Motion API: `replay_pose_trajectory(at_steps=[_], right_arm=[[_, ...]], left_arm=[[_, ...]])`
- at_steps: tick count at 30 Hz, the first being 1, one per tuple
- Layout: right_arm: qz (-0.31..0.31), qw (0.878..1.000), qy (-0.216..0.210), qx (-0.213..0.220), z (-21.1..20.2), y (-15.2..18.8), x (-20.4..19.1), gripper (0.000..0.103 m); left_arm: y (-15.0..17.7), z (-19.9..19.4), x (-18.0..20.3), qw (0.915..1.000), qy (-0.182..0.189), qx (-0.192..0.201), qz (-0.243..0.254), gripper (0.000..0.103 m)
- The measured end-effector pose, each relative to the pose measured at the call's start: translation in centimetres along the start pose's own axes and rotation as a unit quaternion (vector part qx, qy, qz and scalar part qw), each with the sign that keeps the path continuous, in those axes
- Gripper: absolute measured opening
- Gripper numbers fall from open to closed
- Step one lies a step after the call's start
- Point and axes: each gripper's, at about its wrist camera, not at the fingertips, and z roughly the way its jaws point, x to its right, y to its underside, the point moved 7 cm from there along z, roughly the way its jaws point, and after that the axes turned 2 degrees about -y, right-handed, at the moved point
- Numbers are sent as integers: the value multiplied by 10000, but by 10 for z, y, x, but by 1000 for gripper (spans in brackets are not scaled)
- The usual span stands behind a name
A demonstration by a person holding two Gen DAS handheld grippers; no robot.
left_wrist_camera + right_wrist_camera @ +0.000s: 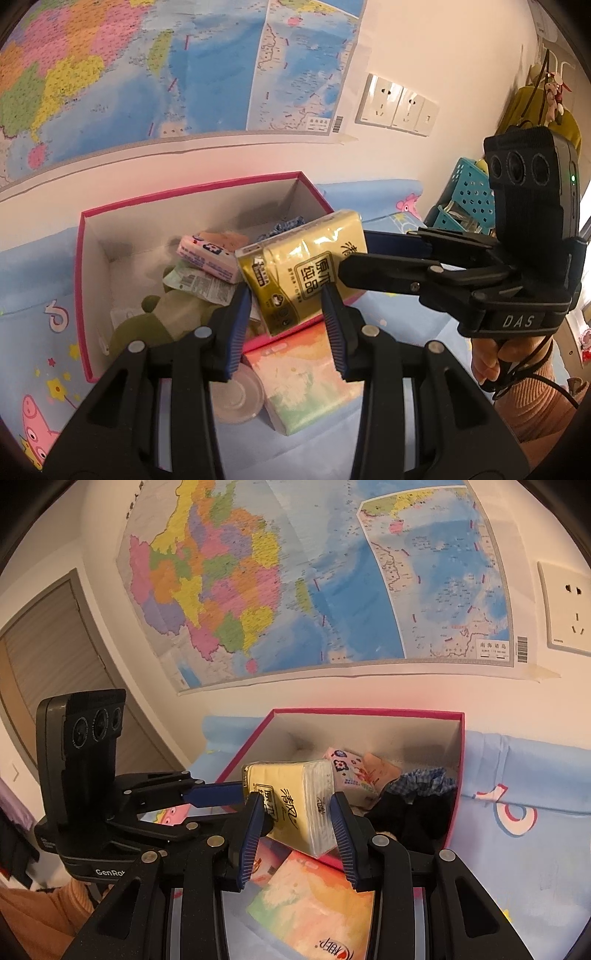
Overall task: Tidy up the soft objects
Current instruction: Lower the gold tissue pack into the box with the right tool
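Both grippers, left (288, 325) and right (295, 834), pinch one yellow tissue pack (303, 273) mid-frame over one pink box (79, 258).

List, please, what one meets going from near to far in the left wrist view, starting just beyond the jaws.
Clear plastic lid and pastel tissue pack → yellow tissue pack over the pink box's front rim → pink box's back wall → wall map.
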Motion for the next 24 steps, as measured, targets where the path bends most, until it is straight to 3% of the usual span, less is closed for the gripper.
replay_pose_trajectory(at_steps=[24], right_arm=[[322,9993,104,-138,28,-10,25,39]], left_arm=[[-16,29,-17,9993,-260,-234,-131,41]])
